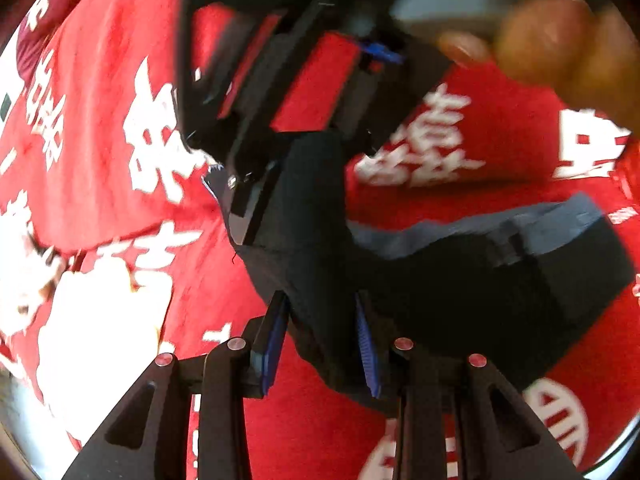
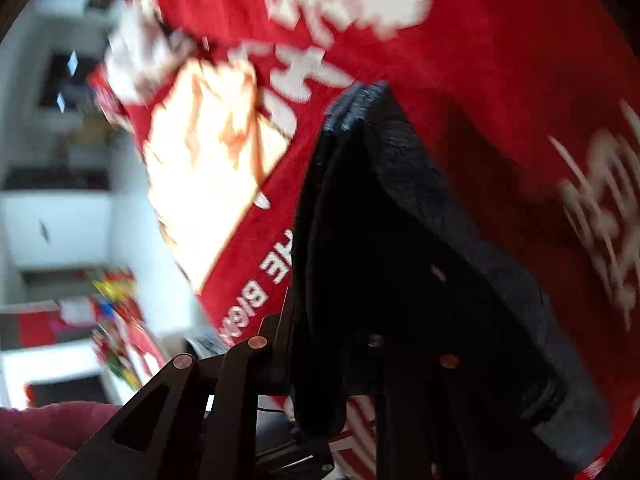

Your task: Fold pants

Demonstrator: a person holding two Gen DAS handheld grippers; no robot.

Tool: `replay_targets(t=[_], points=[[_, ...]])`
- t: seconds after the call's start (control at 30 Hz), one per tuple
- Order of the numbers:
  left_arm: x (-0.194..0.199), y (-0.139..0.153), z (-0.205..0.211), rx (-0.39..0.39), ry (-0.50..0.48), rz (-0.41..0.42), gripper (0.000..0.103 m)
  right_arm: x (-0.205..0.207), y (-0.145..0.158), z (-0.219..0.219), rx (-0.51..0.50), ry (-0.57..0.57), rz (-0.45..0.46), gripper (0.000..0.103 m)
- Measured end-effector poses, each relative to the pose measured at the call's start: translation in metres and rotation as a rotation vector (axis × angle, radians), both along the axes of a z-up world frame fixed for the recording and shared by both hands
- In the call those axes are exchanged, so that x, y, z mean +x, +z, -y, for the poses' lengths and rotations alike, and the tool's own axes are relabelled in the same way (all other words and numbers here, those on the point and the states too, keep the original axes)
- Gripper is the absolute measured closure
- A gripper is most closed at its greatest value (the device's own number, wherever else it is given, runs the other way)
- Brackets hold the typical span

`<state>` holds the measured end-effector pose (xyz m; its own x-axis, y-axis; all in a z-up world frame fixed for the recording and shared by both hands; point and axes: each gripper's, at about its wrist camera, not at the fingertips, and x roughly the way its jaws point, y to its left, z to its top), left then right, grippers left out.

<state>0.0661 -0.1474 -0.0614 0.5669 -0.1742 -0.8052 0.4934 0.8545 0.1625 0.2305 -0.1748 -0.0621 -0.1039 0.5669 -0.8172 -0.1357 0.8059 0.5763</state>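
The black pants [image 1: 460,280] lie bunched on a red cloth with white characters [image 1: 100,80], a grey waistband edge showing on top. My left gripper [image 1: 322,340] is shut on a fold of the pants, the fabric filling the gap between its blue pads [image 1: 276,340]. A strip of the fabric rises to my right gripper [image 1: 256,184], held by a hand [image 1: 560,40] at the top. In the right wrist view the pants [image 2: 400,200] drape over my right gripper [image 2: 332,336] and hide its right finger; it looks shut on the fabric.
The red cloth [image 2: 480,60] covers the whole work surface and carries a pale orange-and-white print patch [image 2: 208,168]. Its edge runs along the left of the right wrist view, with white shelving [image 2: 56,224] and colourful items [image 2: 116,320] beyond. A maroon sleeve [image 2: 48,432] is at the lower left.
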Motion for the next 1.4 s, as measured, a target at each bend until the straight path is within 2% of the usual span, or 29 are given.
replay_targets(t=[0.13,0.23,0.4,0.57,0.73,0.83,0.87,0.9,0.97,1.1,1.23,1.3,1.33,1.4], points=[[-0.02,0.031,0.044,-0.034,-0.104,0.019,0.069,-0.041,0.029,0.081,0.137,-0.176,0.065,0.086],[-0.038,0.049,0.085,-0.061,-0.186,0.002,0.069,-0.078,0.042,0.136,0.19,-0.287,0.114,0.085],[-0.079,0.06,0.163,-0.063,-0.341,-0.028,0.069,-0.151,0.046,0.231,0.264,-0.474,0.178,0.085],[-0.116,0.04,0.228,0.005,-0.468,-0.051,0.069,-0.214,0.022,0.315,0.299,-0.633,0.174,0.082],[-0.137,-0.016,0.27,0.094,-0.509,-0.145,0.069,-0.25,-0.039,0.362,0.273,-0.736,0.106,0.083],[-0.147,-0.038,0.278,0.15,-0.514,-0.157,0.069,-0.261,-0.08,0.375,0.288,-0.773,0.052,0.082],[-0.15,-0.042,0.279,0.165,-0.517,-0.15,0.064,-0.265,-0.086,0.375,0.296,-0.779,0.046,0.082],[-0.151,-0.044,0.278,0.171,-0.52,-0.154,0.052,-0.267,-0.093,0.375,0.301,-0.783,0.045,0.081],[-0.15,-0.043,0.272,0.148,-0.519,-0.184,0.045,-0.267,-0.099,0.373,0.29,-0.782,0.053,0.08],[-0.137,-0.028,0.255,0.124,-0.475,-0.219,0.045,-0.269,-0.092,0.374,0.248,-0.778,0.064,0.079],[-0.11,-0.01,0.22,0.108,-0.371,-0.215,0.045,-0.276,-0.066,0.359,0.087,-0.746,0.083,0.073],[-0.092,-0.009,0.202,0.134,-0.306,-0.201,0.045,-0.283,-0.059,0.354,-0.007,-0.744,0.082,0.059],[-0.082,-0.012,0.194,0.141,-0.28,-0.205,0.045,-0.287,-0.055,0.352,-0.061,-0.745,0.076,0.059],[-0.059,-0.021,0.178,0.158,-0.209,-0.22,0.045,-0.297,-0.048,0.35,-0.095,-0.769,0.082,0.059]])
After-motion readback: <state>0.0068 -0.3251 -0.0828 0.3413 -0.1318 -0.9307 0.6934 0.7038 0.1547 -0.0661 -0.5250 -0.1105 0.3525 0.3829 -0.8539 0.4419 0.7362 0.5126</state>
